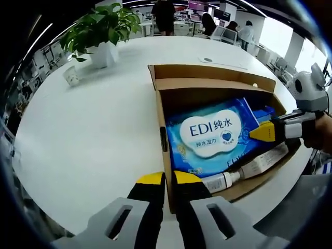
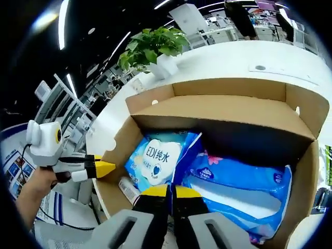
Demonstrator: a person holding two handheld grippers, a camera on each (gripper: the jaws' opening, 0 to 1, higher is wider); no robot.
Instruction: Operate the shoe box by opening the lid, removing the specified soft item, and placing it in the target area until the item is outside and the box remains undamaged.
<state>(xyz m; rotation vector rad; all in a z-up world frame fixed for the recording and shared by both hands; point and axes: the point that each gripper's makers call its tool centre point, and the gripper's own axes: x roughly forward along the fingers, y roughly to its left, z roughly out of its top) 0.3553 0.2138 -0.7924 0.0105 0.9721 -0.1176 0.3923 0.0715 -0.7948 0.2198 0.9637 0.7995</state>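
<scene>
An open cardboard shoe box (image 1: pixel 162 111) lies on the white table, its lid (image 1: pixel 207 72) folded back. Inside lie a blue-and-white wet-wipes pack (image 1: pixel 207 136), a blue soft packet (image 2: pixel 236 181) and a white tube (image 1: pixel 249 168). My left gripper (image 1: pixel 169 179) is shut on the rim of the box's side wall, one jaw on each side of the cardboard; it also appears as the left gripper (image 2: pixel 106 167) at that wall. My right gripper (image 2: pixel 171 192) is shut, just over the opposite rim above the packets; the right gripper (image 1: pixel 259 132) points into the box.
A potted plant (image 1: pixel 101 33) in a white pot stands at the table's far side, with a small white cup (image 1: pixel 71 76) beside it. Bare white tabletop (image 1: pixel 88 145) stretches left of the box. Desks and people fill the office behind.
</scene>
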